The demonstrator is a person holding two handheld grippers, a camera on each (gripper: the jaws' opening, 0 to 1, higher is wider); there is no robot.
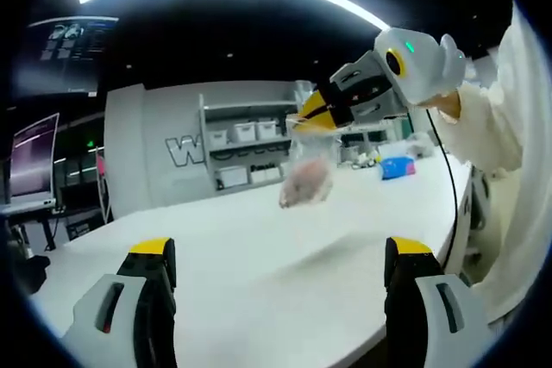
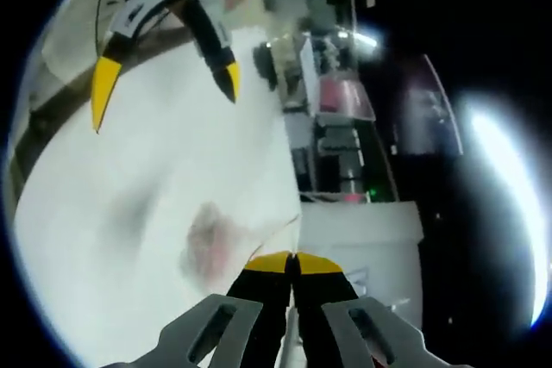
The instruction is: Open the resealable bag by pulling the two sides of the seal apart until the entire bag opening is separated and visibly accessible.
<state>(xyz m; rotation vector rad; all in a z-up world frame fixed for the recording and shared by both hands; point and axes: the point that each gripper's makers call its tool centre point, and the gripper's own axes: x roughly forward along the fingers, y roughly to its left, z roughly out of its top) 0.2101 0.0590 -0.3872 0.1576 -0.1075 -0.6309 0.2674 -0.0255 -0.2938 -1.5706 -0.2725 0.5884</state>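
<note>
In the left gripper view our left tongs [image 1: 280, 269] stand wide apart and hold nothing, low over the long white bench [image 1: 259, 273]. Beyond them our right tongs [image 1: 312, 115] pinch the top edge of the clear resealable plastic bag with pinkish contents [image 1: 306, 180], which hangs above the bench. In the right gripper view the yellow tips meet on that bag's edge [image 2: 226, 243]. Farther back stands a grey shelf unit with white bins [image 1: 246, 148].
</note>
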